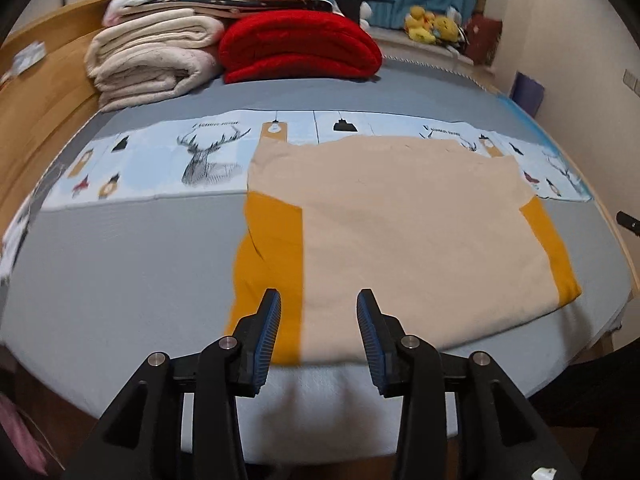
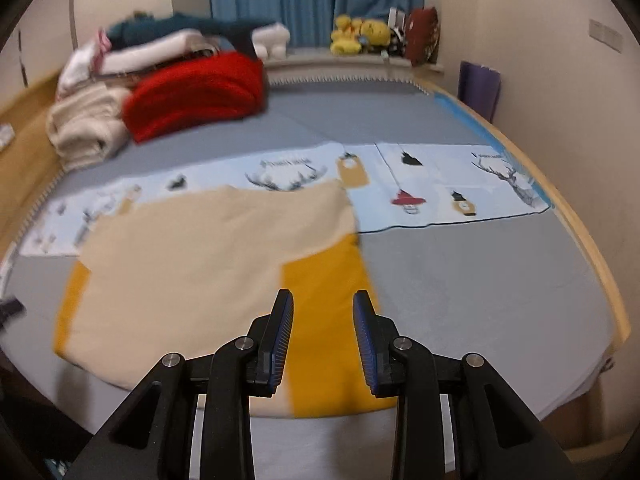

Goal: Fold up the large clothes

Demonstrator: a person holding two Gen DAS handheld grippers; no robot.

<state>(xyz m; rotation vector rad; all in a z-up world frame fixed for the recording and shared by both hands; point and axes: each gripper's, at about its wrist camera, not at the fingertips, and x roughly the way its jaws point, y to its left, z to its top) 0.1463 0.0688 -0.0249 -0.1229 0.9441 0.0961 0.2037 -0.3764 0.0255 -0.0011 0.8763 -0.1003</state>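
A large beige garment with mustard-yellow side panels (image 1: pixel 408 224) lies flat on the grey bed, folded into a rough rectangle, its far edge over a printed sheet. The same garment (image 2: pixel 188 268) fills the left half of the right wrist view. My left gripper (image 1: pixel 318 300) hovers above the garment's near left corner, over the yellow strip, jaws apart with nothing between them. My right gripper (image 2: pixel 323 300) hangs over the near right yellow panel (image 2: pixel 328 300), also open and holding nothing. Neither gripper touches the cloth.
A red folded blanket (image 1: pixel 300 46) and cream folded blankets (image 1: pixel 152 60) with more laundry are stacked at the far left. A pale blue deer-print sheet (image 1: pixel 168 156) crosses the grey bed (image 1: pixel 120 272). Yellow plush toys (image 1: pixel 430 24) sit on the sill; wooden frame (image 2: pixel 592 248) at right.
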